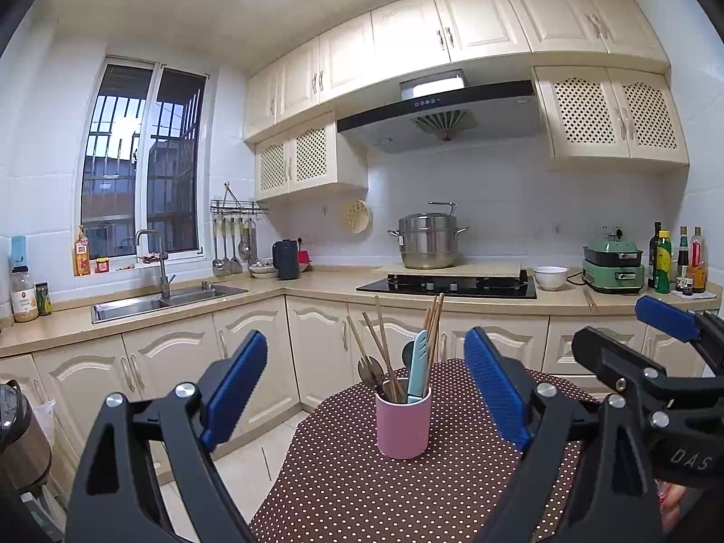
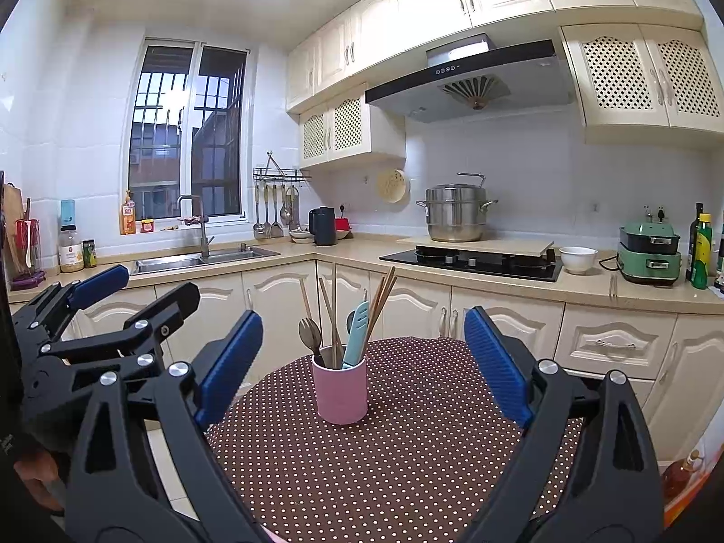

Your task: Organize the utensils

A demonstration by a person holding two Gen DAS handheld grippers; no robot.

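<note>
While both grippers hang over the near part of the table, neither has hold of anything. The left gripper has its two blue pads spread wide, and the pink cup shows in the gap between them, well apart from either pad. The right gripper is spread just as wide, its two pads likewise clear of the cup. Each gripper also shows at the side of the other's view, and there too the fingers stand parted.

One cup stands upright on the brown dotted cloth, toward the far edge of the table and nearer its left side as the right wrist view shows it. It carries all the utensils in sight on the table: one light blue knife in its sheath, leaning right; one dark fork at the left rim; one dark spoon half hidden behind the knife; and several wooden chopsticks, about six, fanned out above the rim, though the exact count is hard to tell where they cross.

Behind, on the counter, one steel pot sits on a board over the stove, and one white bowl stands beside one green cooker.
</note>
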